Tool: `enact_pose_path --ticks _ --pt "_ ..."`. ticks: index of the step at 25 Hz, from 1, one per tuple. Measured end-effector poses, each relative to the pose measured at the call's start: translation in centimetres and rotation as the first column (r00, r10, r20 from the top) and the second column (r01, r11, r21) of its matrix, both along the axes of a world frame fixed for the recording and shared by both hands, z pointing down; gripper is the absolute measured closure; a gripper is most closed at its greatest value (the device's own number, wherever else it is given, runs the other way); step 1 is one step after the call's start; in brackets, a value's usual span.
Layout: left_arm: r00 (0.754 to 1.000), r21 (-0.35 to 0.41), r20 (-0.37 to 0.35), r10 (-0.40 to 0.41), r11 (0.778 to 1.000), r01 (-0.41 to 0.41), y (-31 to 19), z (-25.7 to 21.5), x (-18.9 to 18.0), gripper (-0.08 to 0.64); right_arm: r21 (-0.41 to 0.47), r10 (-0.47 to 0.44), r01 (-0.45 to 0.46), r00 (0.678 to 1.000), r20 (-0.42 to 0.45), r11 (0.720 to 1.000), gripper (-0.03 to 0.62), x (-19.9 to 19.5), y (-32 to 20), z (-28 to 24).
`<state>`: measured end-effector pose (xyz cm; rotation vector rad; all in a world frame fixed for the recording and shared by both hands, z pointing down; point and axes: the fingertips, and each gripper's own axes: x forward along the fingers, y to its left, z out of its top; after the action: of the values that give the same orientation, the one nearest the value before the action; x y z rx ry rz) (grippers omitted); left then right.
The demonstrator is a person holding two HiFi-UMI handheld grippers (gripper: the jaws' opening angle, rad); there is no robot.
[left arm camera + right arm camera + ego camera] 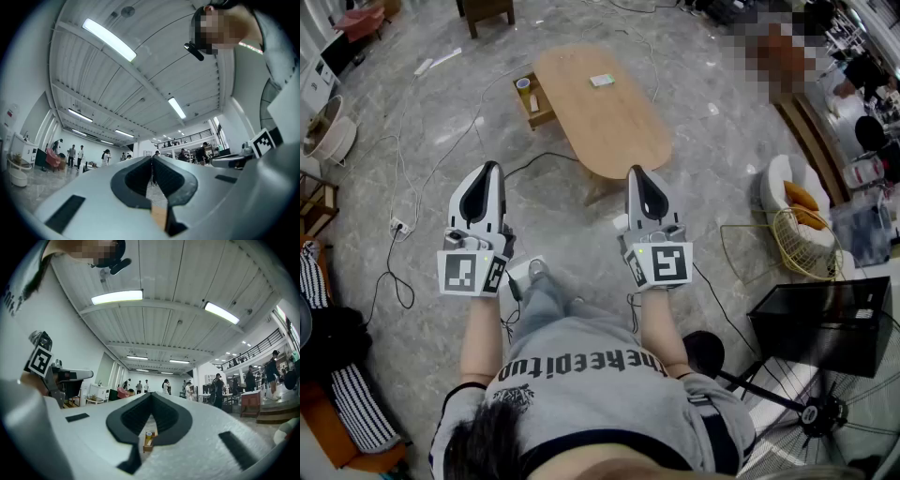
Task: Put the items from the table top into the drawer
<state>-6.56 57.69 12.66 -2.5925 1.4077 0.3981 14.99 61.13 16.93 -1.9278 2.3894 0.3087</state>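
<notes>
Right, left tool: the left tool (492, 167) is clenched, its tips pressed together with nothing between them, held out in front of the person with the nose tipped a little upward.
Right tool: the right tool (635, 172) is clenched as well, pads meeting at the tip and empty; it sits alongside its partner, the two well apart.
Surface: an oval wooden surface (614, 127) stands out ahead on the grey marble floor, beyond both tools, and neither tool touches it.
Item on top: one small flat item (602, 81), pale green and white, lies near the far end of the top; it is too small to say what it is.
Drawer: a drawer (543, 118) is pulled out from the surface's left side, open to the head view.
In the drawer: a paper cup (523, 84) stands upright at the far end, with a small white object (534, 101) lying just beside it.
Floor, left: a power strip (397, 226) lies with cables trailing across the floor.
Floor, right: a black box (825, 323) and a floor fan (830, 412) sit near the person, and a wire basket chair (802, 246) is further out.
Background: several people stand far off in the hall, seen in both gripper views.
</notes>
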Motion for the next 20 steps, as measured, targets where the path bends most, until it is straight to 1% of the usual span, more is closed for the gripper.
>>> enact_pose_path --ticks 13,17,20 --pt "1.0 0.012 0.017 -0.008 1.0 0.008 -1.5 -0.5 -0.2 0.546 0.002 0.012 -0.012 0.999 0.032 1.0 0.592 0.3 -1.8 0.2" --pt "1.0 0.002 0.02 -0.006 1.0 0.006 -3.5 0.1 -0.8 0.546 -0.001 0.022 -0.022 0.999 0.046 1.0 0.592 0.0 -3.6 0.7" --pt "1.0 -0.013 0.0 0.003 1.0 -0.003 -6.0 0.8 -0.9 0.546 -0.017 0.018 -0.017 0.998 0.055 1.0 0.589 -0.2 -5.7 1.4"
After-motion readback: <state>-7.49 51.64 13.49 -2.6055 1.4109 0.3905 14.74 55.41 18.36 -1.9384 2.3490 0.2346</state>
